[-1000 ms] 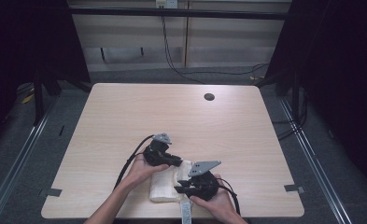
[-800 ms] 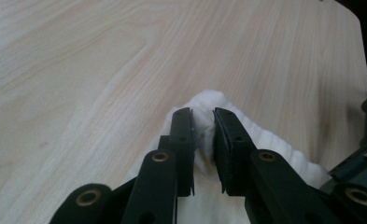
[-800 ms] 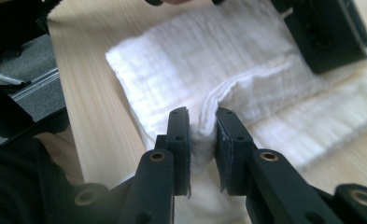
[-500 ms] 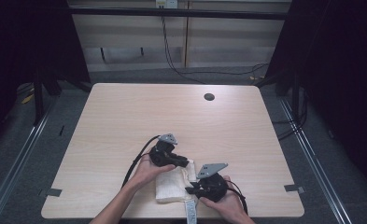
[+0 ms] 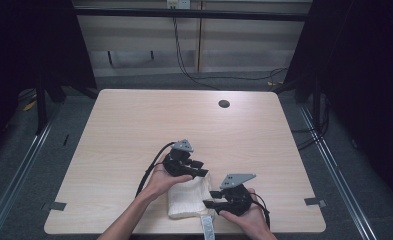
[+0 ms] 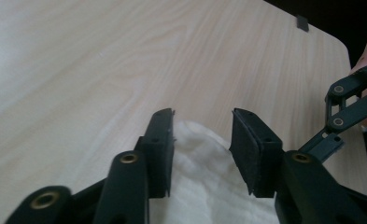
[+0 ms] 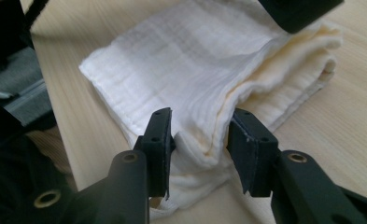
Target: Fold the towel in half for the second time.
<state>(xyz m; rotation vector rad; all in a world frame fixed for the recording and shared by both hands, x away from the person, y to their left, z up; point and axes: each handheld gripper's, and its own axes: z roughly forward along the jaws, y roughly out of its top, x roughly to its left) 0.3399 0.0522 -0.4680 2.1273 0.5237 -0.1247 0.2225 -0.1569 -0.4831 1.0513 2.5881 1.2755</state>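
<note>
Cloth (image 5: 186,199) lies between both grippers' just-opened jaws, apparently released.

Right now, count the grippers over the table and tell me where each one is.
2. The left gripper sits at the far edge of the folded white cloth; the right gripper is at the cloth's right edge, near the table's front.

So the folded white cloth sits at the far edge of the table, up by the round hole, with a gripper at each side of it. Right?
Not quite. The folded white cloth lies at the near edge of the table, on the person's side, far from the round hole, as the high view shows. The rest holds: the left gripper and the right gripper are at either side of it.
</note>
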